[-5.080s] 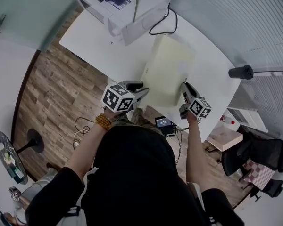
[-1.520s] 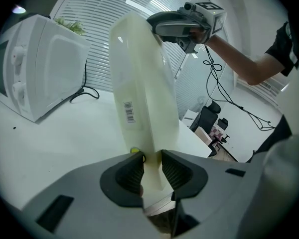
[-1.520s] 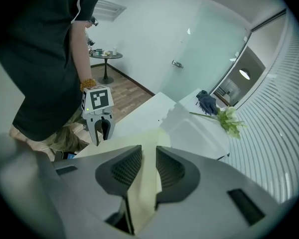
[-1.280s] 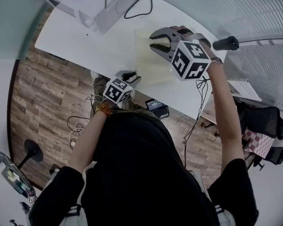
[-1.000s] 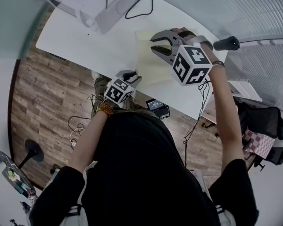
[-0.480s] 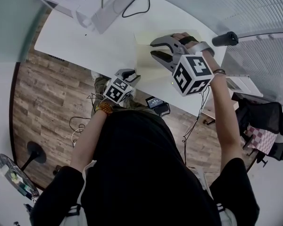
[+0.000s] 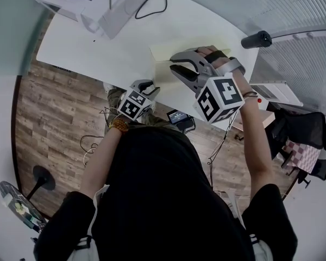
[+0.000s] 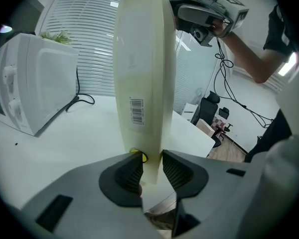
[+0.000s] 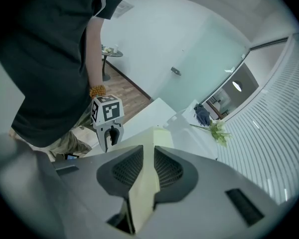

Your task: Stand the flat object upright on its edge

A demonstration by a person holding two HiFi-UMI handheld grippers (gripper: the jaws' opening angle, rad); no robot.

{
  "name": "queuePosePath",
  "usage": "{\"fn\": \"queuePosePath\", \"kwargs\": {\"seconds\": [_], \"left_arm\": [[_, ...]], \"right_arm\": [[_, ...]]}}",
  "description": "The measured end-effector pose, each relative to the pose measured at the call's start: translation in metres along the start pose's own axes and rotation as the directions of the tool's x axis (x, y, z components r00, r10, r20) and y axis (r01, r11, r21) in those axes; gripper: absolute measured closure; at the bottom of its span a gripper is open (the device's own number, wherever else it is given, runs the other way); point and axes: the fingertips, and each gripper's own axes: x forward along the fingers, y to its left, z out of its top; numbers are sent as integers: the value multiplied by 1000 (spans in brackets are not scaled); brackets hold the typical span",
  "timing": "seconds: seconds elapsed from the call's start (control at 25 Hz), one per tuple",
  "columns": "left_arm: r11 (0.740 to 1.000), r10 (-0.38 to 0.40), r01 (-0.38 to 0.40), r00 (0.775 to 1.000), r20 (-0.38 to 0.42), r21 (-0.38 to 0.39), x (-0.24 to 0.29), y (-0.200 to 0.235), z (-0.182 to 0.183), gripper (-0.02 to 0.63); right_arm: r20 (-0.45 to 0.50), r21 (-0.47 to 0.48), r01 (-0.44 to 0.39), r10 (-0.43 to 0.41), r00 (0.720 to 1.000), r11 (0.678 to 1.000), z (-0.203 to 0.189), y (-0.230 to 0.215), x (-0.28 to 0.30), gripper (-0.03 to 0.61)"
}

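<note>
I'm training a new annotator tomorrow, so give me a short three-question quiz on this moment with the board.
1. True or false: the cream board lies flat on the white table.
2. Which gripper holds the board's top edge: A left, B right, C neither?
3. Fill in: the printed mark on the board's face is a ____.

Key
1. False: it is upright, clamped low down by the left gripper.
2. B: the right gripper holds the top edge. Its jaws have just been closing, with the board between them.
3. barcode
</note>
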Motion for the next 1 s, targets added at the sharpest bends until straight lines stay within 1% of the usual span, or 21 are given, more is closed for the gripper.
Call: {"fn": "queuePosePath", "kwargs": {"seconds": [0.08, 0.2, 0.36, 0.48, 0.68, 0.8, 1.0], "left_arm": [[1000, 4, -4, 1000, 3, 4, 1, -1, 0, 486], [1000, 15, -15, 1000, 12, 11, 3, -4, 3, 486], [999, 32, -32, 1000, 1, 30, 4, -4, 5, 485], [997, 44, -44, 999, -4, 66, 5, -3, 5, 482], [993, 58, -56, 998, -18, 106, 6, -1, 5, 479], [991, 68, -65, 997, -28, 118, 6, 2, 5, 476], [990, 49, -42, 997, -55, 131, 4, 2, 4, 464]], "right_arm": [[-10, -22, 9, -9, 1000, 1000, 1, 4, -2, 518], [-13, -19, 25, -26, 1000, 999, 2, 8, -6, 518], [0, 16, 46, -46, 999, 999, 1, 14, -12, 518], [-4, 50, 43, -43, 999, 998, 3, 20, -21, 518], [5, 54, 60, -61, 998, 997, 3, 35, -29, 518], [21, 87, 64, -66, 998, 994, 4, 42, -32, 518], [51, 119, 103, -109, 993, 988, 6, 48, -36, 518]]}}
